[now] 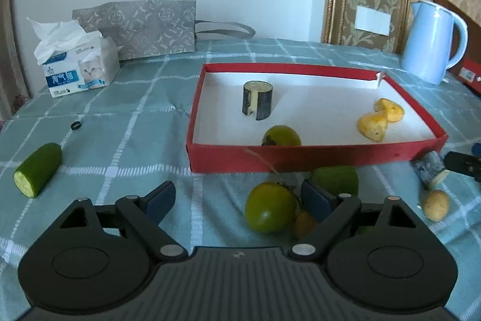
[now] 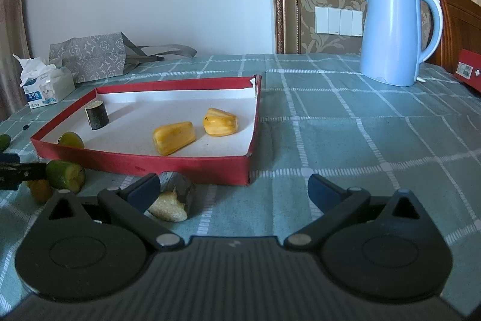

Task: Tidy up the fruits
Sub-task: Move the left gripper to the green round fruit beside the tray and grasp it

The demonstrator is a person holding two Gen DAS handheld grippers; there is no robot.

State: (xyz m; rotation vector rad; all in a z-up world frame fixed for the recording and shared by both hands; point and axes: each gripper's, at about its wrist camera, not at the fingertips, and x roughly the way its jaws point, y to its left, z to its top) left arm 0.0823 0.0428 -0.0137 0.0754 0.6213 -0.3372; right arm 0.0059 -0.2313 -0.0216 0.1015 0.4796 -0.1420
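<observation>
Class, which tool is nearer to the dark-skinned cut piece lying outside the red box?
Right. The right tool has the dark-skinned cut piece against its left finger. The left tool sits over a green fruit, well to the left.

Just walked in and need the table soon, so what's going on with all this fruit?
A person with a gripper in each hand is sorting fruit into the red box. It already holds two yellow pieces, a dark cylinder chunk and a green fruit. The left gripper is open around a round green fruit on the tablecloth, not gripping it yet. The right gripper is open and empty beside another dark chunk. A cucumber piece lies apart.
</observation>
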